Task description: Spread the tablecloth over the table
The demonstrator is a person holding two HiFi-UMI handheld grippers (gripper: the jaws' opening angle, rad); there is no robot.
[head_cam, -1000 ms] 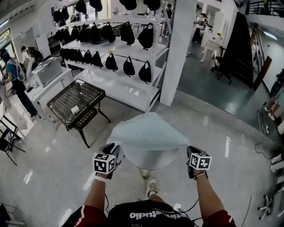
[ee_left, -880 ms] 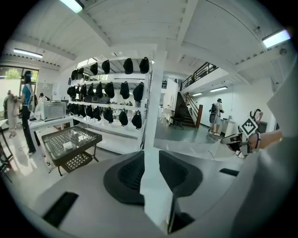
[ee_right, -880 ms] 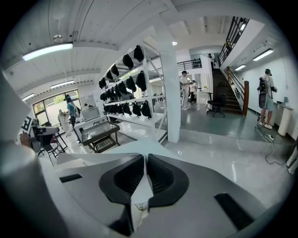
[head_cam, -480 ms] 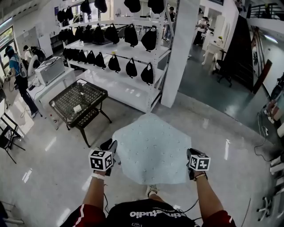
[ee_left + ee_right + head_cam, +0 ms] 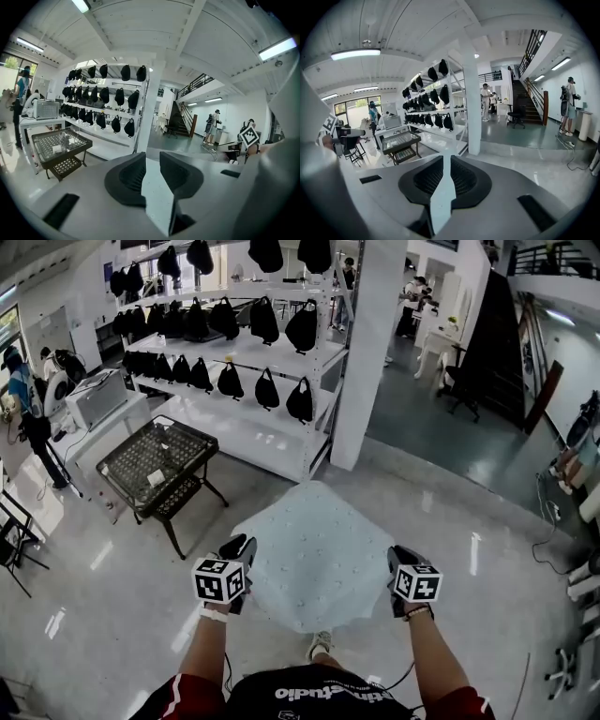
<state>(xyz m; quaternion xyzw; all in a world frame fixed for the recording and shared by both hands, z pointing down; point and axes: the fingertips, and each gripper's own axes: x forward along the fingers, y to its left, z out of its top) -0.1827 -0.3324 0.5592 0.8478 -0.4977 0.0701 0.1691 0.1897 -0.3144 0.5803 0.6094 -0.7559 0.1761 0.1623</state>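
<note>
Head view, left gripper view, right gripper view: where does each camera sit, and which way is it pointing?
Head view: on the person's head, looking steeply down at the lifted tablecloth; both forearms, left tongs and right tongs show.
Left gripper view: on the left tongs, looking along their jaws, which have just been closing on the tablecloth.
Right gripper view: on the right tongs, likewise, jaws clamping the tablecloth.
Shared: all see the bag shelf.
</note>
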